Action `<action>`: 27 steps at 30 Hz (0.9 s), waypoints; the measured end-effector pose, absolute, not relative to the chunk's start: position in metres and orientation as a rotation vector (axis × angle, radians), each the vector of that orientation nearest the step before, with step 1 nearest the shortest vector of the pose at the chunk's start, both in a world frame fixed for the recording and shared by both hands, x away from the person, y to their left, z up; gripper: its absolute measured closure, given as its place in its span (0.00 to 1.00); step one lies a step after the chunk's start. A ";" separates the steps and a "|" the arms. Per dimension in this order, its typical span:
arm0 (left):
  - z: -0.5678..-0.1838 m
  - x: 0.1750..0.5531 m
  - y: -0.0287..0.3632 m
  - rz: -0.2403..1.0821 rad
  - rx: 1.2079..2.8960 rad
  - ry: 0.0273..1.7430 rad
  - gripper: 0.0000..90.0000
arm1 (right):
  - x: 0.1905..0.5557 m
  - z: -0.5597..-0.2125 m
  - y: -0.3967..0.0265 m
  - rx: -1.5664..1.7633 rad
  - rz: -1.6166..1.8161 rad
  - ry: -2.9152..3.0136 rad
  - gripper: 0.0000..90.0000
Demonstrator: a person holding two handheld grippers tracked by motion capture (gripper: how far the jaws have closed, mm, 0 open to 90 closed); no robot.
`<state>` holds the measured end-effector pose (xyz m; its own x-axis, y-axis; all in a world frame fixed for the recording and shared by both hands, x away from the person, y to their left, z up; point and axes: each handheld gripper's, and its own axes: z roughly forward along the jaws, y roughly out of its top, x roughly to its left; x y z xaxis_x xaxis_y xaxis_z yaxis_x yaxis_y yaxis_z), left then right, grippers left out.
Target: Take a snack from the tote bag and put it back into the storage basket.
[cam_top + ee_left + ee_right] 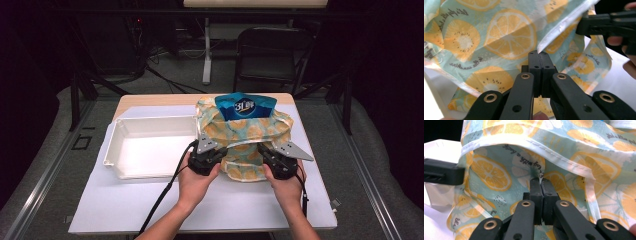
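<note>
- Two grippers hold a lemon-print bag at its near edge, on the right half of the table.
- Left gripper is clenched on the bag's fabric; in the left gripper view its jaws meet on a white-edged fold of the bag.
- Right gripper is likewise clamped on the bag, jaws pressed together below the stitched rim.
- Blue packet sticks up out of the bag's far side.
- White tray lies just left of the bag.
</note>
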<state>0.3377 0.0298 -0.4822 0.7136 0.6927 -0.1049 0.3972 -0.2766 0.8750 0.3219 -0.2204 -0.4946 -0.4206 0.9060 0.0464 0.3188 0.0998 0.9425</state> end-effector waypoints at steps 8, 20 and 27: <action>-0.514 0.320 0.027 0.282 2.013 0.790 1.00 | 0.326 -0.495 -0.220 1.227 1.324 1.786 1.00; -0.563 0.342 0.016 0.145 2.128 0.931 1.00 | 0.328 -0.502 -0.226 1.247 1.319 1.805 0.94; -0.564 0.343 0.017 0.150 2.125 0.931 1.00 | 0.308 -0.495 -0.237 1.215 1.296 1.848 0.76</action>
